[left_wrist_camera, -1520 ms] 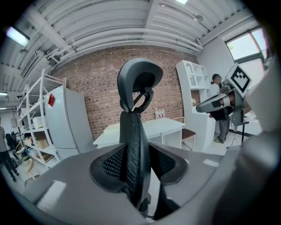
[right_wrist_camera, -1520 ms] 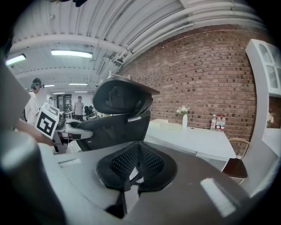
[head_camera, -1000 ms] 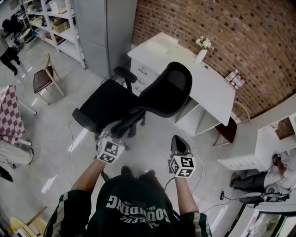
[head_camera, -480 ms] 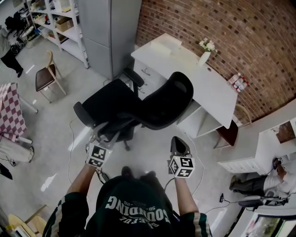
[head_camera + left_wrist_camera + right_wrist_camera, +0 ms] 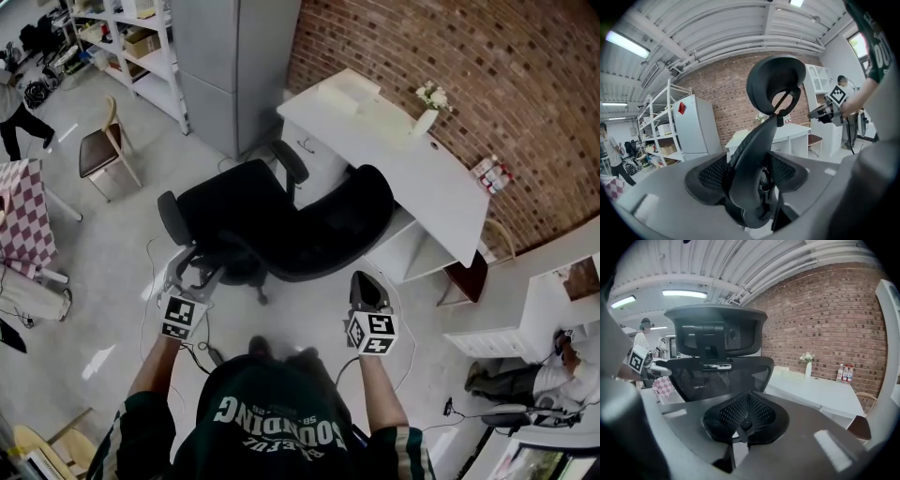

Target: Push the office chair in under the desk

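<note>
The black office chair [image 5: 234, 211] stands in front of the white desk [image 5: 412, 155], with its backrest [image 5: 333, 230] towards me and its seat to the left. My left gripper [image 5: 190, 270] is open beside the chair's base, clear of it. Its jaws have just been opening and hold nothing. In the left gripper view the chair [image 5: 771, 108] shows edge-on beyond the spread pads [image 5: 710, 176]. My right gripper [image 5: 366, 281] is shut and empty, just behind the backrest's right end. The right gripper view faces the backrest and headrest [image 5: 717, 341].
A grey cabinet [image 5: 230, 66] and white shelving [image 5: 141, 42] stand left of the desk. A flower vase [image 5: 429, 105] and bottles [image 5: 492, 173] sit on the desk. A wooden chair [image 5: 98, 150] and a checkered table [image 5: 23, 225] are far left. Cables [image 5: 150, 272] lie on the floor.
The left gripper has drawn back to the left, off the chair's back, and its jaws have spread. The chair sits closer to the desk. The right gripper has hardly moved.
</note>
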The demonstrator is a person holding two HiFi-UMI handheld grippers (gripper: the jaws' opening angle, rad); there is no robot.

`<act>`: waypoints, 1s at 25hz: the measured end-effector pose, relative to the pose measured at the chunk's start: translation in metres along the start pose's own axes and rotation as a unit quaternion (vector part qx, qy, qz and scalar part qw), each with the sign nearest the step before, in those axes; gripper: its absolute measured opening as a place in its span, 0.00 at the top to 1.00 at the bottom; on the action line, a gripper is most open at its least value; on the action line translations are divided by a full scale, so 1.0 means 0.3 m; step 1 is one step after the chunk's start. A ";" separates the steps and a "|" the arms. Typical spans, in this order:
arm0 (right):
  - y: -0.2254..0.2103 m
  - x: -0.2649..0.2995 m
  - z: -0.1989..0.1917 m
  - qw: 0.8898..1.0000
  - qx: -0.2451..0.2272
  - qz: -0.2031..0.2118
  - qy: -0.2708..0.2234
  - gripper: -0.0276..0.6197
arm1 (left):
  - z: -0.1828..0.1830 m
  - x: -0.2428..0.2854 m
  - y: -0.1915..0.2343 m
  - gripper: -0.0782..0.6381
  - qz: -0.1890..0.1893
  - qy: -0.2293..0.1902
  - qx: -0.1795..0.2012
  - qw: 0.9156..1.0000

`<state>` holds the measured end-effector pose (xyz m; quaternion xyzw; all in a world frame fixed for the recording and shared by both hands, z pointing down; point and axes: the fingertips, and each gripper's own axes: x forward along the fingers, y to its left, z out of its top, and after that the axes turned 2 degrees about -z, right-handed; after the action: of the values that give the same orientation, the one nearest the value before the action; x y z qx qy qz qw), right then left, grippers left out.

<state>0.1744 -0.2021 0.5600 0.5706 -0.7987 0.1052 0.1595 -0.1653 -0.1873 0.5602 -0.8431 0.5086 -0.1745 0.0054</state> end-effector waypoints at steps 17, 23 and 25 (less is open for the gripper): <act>-0.084 0.251 0.142 0.979 -0.181 0.089 -0.003 0.55 | -0.100 -0.089 0.234 0.45 0.062 0.039 -0.040 0.996; -0.090 0.390 0.161 0.958 -0.255 0.129 0.008 0.39 | -0.165 -0.076 0.292 0.46 0.091 0.079 -0.071 0.990; -0.091 0.433 0.164 0.947 -0.288 0.143 0.012 0.36 | -0.147 -0.063 0.294 0.47 0.093 0.077 -0.055 0.991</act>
<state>0.1548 -0.3423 0.5627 0.3792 -0.8660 -0.1010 0.3098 -0.2619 -0.2062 0.5796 -0.7755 0.5921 -0.2096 -0.0637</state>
